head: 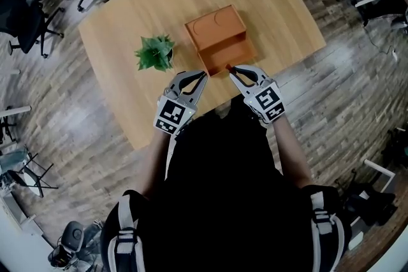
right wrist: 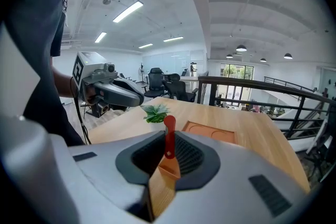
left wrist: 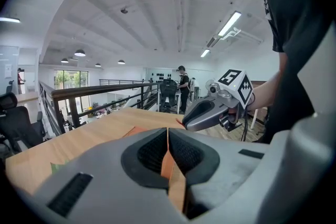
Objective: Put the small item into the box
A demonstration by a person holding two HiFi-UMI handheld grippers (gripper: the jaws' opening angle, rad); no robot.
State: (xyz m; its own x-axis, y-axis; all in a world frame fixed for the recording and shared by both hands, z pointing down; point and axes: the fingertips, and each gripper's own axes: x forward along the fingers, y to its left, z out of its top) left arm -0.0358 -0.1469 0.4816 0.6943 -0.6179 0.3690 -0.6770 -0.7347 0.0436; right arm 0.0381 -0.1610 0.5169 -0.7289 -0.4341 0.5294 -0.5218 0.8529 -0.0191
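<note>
An orange box (head: 217, 32) stands on the wooden table (head: 127, 16), its open compartment facing me. My right gripper (head: 231, 68) is at the box's near right corner, shut on a small red item (right wrist: 169, 136) that stands upright between its pads, just above the orange edge. My left gripper (head: 204, 74) is at the near left corner, jaws closed with a thin strip of the box's orange wall (left wrist: 169, 165) between the pads. In the left gripper view the right gripper (left wrist: 210, 112) hangs just beyond the box. The right gripper view shows the box top (right wrist: 210, 132) ahead.
A small green potted plant (head: 155, 52) stands on the table left of the box, close to the left gripper; it also shows in the right gripper view as the plant (right wrist: 156, 112). Office chairs (head: 25, 9) stand around the table on the wood floor.
</note>
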